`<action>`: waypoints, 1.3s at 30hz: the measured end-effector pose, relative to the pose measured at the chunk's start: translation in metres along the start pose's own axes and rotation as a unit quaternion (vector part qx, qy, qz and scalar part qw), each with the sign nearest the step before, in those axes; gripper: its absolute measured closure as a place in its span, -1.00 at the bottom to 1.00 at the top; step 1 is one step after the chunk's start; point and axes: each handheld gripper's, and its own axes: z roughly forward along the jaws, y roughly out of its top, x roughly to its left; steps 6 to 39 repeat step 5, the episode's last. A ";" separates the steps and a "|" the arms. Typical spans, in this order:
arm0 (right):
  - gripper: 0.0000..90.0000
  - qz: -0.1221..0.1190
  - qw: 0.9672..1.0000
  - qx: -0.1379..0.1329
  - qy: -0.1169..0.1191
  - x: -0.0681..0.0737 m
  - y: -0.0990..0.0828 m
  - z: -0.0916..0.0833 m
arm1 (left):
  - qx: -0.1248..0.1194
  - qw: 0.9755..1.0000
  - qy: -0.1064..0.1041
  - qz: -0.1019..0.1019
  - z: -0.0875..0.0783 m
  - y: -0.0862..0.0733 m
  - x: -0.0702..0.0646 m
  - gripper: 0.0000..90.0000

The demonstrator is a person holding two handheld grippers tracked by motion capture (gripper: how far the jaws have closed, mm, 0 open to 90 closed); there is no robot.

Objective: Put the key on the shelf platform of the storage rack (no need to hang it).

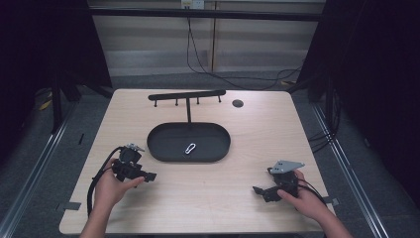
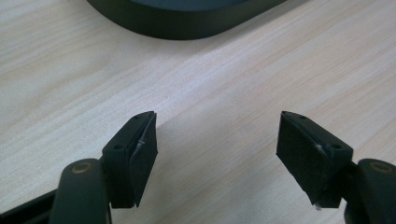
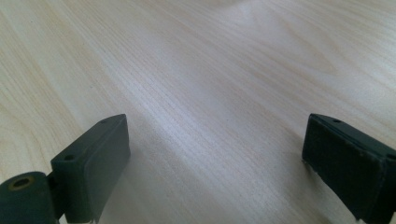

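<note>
Between both sets of spread jaws you've got bare worktop (image 3: 210, 84); nothing's gripped yet, and the carabiner (image 1: 190, 148) lies untouched in the tray (image 1: 163, 144) ahead.

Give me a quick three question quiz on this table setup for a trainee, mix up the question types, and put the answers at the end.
1. True or false: the carabiner lies inside the black oval tray.
2. Multiple choice: the left gripper is A) shut on the carabiner, B) open over bare table, C) resting in the tray.
3. Fill in: behind the tray stands a black rack with small ____ along its underside.

Key: 1 true. 2 B; in the left gripper view its jaws stand apart with bare wooden table between them. 3 pegs. The right gripper is open as well.
</note>
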 end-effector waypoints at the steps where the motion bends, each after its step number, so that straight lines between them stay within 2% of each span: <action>1: -0.84 0.000 1.000 0.000 0.000 0.000 0.000 0.000 | 0.004 1.000 0.003 0.003 0.001 -0.001 -0.001 -0.35; 39: -0.84 0.000 1.000 0.000 0.000 0.000 0.000 0.000 | 0.005 1.000 0.003 0.005 0.002 -0.001 -0.002 -0.35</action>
